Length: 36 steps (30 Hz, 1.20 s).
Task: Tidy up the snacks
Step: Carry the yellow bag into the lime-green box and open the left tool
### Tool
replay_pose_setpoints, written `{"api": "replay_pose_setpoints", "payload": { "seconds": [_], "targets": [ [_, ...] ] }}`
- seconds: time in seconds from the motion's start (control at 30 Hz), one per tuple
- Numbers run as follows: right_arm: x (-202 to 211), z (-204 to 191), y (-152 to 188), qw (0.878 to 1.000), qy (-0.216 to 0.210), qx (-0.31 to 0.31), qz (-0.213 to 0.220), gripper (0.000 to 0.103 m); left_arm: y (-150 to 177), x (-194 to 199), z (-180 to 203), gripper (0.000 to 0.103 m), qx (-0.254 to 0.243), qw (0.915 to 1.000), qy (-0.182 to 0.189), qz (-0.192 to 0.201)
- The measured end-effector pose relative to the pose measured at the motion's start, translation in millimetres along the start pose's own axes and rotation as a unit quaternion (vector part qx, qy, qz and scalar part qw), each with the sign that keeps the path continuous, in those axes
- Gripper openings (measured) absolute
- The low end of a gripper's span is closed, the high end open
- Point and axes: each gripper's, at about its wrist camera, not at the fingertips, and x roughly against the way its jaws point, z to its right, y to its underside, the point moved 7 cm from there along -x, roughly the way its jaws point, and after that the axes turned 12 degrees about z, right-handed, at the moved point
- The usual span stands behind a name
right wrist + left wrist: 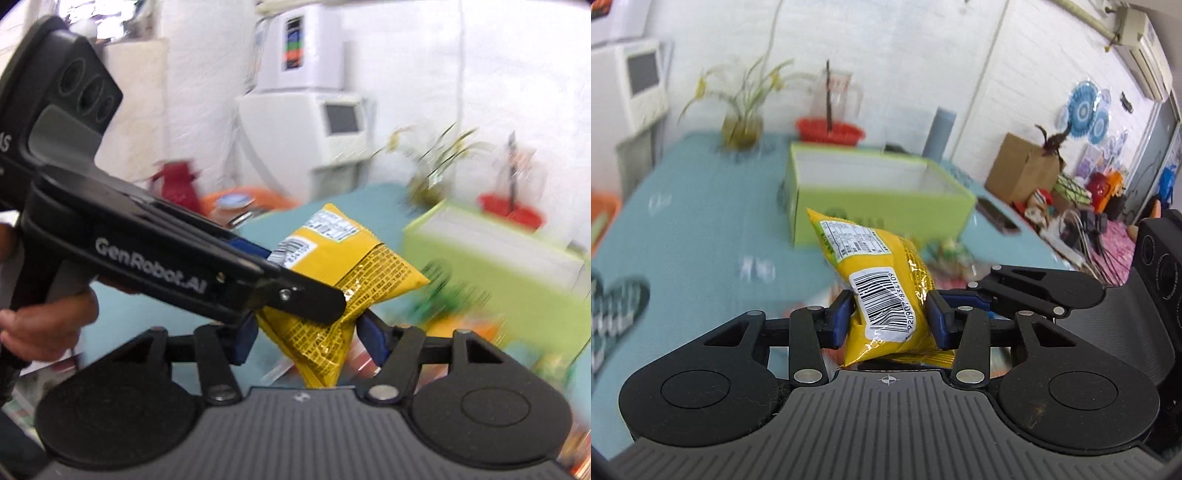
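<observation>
A yellow snack bag (882,284) with a white barcode label is held in the air above the blue table. My left gripper (891,319) is shut on its lower part. My right gripper (306,334) is shut on the same bag (351,266) from the other side; the left gripper's black body (147,254) crosses that view from the left. A lime-green open box (879,192) with a white inside stands on the table just beyond the bag, and shows at the right in the right wrist view (498,254).
Blurred snack packets (454,310) lie on the blue table (701,229) in front of the box. A potted plant (742,122), a red basket (829,129) and a grey cylinder (940,133) stand behind it. A dark phone-like object (997,218) lies right of the box.
</observation>
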Motion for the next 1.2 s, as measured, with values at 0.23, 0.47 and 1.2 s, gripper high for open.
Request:
{"api": "replay_pose_setpoints", "payload": {
  "seconds": [0.23, 0.47, 1.2],
  "targets": [
    [-80.1, 118.4, -48.6, 0.997, 0.071, -0.011, -0.013, 0.067, -90.4, -130.1, -12.4, 0.022, -0.041, 0.9991, 0.005, -0.003],
    [-161.2, 192.9, -28.3, 0.993, 0.075, -0.03, -0.082, 0.066, -93.6, -243.1, -53.0, 0.025, -0.067, 0.9966, -0.025, -0.042],
    [73.6, 66.7, 16.8, 0.992, 0.119, -0.034, 0.001, 0.092, -11.7, -33.9, 31.8, 0.074, -0.059, 0.9969, 0.031, 0.041]
  ]
}}
